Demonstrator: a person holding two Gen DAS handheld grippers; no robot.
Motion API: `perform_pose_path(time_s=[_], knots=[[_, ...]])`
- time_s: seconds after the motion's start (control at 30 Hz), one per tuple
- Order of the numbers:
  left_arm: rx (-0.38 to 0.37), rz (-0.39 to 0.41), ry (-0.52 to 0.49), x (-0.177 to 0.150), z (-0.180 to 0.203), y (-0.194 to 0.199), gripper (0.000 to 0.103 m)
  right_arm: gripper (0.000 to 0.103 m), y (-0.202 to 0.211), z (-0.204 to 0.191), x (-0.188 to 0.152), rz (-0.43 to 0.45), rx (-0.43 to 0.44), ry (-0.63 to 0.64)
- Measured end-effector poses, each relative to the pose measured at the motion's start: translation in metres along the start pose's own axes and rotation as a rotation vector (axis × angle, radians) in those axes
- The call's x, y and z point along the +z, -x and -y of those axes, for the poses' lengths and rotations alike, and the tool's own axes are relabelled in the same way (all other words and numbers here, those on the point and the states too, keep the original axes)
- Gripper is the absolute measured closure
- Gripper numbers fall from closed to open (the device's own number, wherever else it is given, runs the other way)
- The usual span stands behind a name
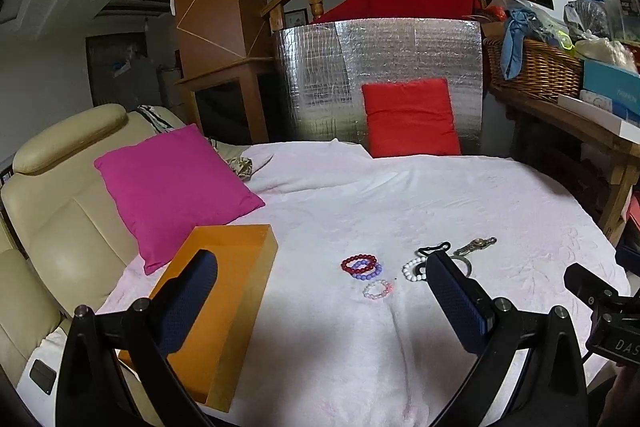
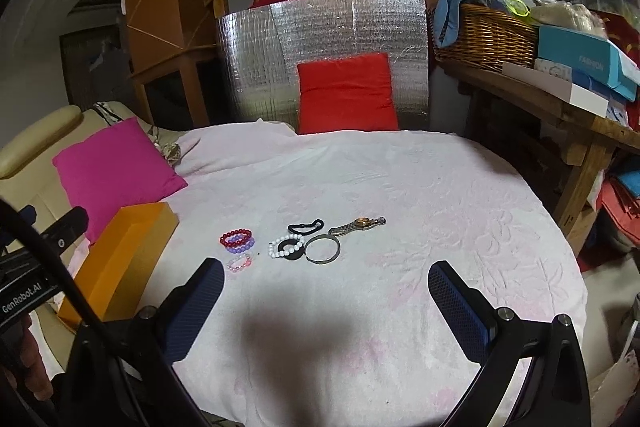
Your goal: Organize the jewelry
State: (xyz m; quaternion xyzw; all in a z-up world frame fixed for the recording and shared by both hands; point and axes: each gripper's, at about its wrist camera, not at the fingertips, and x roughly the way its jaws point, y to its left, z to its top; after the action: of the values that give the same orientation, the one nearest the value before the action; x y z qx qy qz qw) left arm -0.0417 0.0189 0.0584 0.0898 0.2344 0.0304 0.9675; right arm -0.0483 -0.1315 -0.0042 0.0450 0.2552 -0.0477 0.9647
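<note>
Jewelry lies on a pale pink cloth-covered table [image 2: 400, 187]. In the right wrist view I see a red bead bracelet [image 2: 236, 235] over a purple one [image 2: 240, 247], a pink clear bracelet [image 2: 240, 263], a white bead bracelet [image 2: 286, 247], a black hair tie [image 2: 306, 225], a metal bangle [image 2: 322, 248] and a watch [image 2: 358, 223]. An orange box [image 2: 124, 259] stands closed at the left. My right gripper [image 2: 324, 279] is open and empty, in front of the jewelry. My left gripper [image 1: 320, 273] is open and empty, beside the orange box [image 1: 228, 291], with the red bracelet [image 1: 359, 263] ahead.
A magenta cushion [image 1: 176, 191] leans on a cream leather sofa [image 1: 52, 211] at the left. A red cushion [image 1: 412, 117] stands against a silver foil panel [image 1: 380, 67] at the back. A wooden shelf with a wicker basket [image 2: 488, 35] and boxes is at the right.
</note>
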Motion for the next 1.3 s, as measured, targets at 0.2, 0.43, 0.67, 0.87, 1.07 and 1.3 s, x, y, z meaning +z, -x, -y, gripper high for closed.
perform_pose_path(time_s=[0.2, 0.43, 0.67, 0.87, 1.07, 1.3], knots=[[-0.016, 0.005, 0.039, -0.005, -0.004, -0.011, 0.0, 0.0, -0.008, -0.001, 0.003, -0.011, 0.003, 0.009], [-0.043, 0.028, 0.078, -0.014, -0.008, -0.019, 0.0, 0.0, -0.014, -0.006, 0.005, -0.023, -0.004, 0.018], [-0.048, 0.013, 0.094, -0.016, -0.009, -0.036, 0.0, 0.0, -0.025, -0.005, 0.008, -0.03, -0.012, 0.011], [-0.046, -0.006, 0.076, -0.018, -0.008, -0.051, 0.0, 0.0, -0.04, -0.002, 0.009, -0.045, -0.021, 0.0], [-0.04, -0.027, 0.07, -0.022, -0.008, -0.069, 0.0, 0.0, -0.057, -0.001, 0.009, -0.062, -0.028, 0.001], [-0.038, -0.046, 0.077, -0.022, -0.005, -0.088, 0.0, 0.0, -0.078, 0.0, 0.013, -0.076, -0.026, 0.005]])
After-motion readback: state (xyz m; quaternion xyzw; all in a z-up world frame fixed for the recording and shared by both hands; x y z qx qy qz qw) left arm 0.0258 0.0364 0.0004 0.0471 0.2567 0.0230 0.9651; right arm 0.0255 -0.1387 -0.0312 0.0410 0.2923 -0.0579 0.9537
